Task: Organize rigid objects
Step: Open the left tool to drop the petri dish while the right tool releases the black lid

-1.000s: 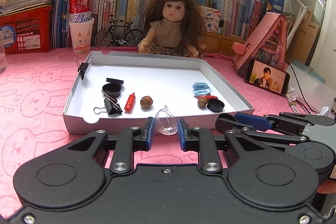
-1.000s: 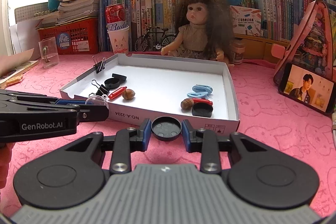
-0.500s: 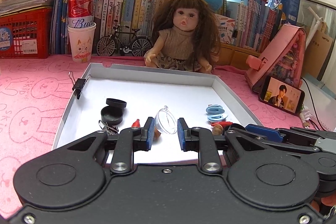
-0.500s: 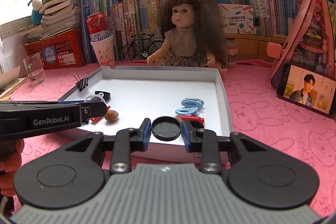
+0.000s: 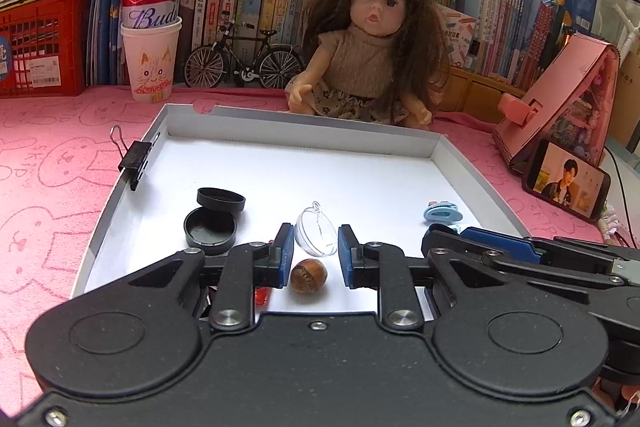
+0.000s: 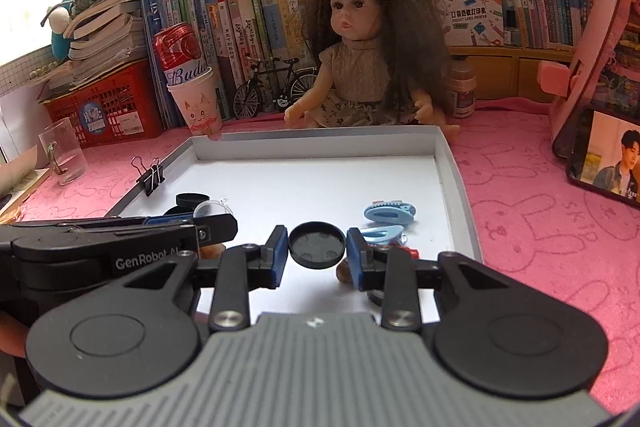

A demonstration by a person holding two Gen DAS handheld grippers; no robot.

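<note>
My left gripper (image 5: 315,247) is shut on a clear plastic half-sphere (image 5: 316,233) and holds it over the white box tray (image 5: 304,125). My right gripper (image 6: 317,251) is shut on a black round lid (image 6: 317,245) over the tray's (image 6: 320,143) right part. In the tray lie two black lids (image 5: 210,225), a hazelnut (image 5: 309,275), a red piece (image 5: 261,295) and blue hair clips (image 6: 390,213). A black binder clip (image 5: 136,157) sits on the tray's left wall. The right gripper also shows in the left wrist view (image 5: 520,255), at the right.
A doll (image 5: 370,55) sits behind the tray. A cup with a red can (image 5: 150,27), a toy bicycle (image 5: 244,61), books and a red basket (image 5: 36,43) stand at the back. A phone (image 5: 568,183) leans at the right. A glass mug (image 6: 64,151) stands on the left.
Both grippers have moved forward from in front of the tray to over its inside, each still holding its object.
</note>
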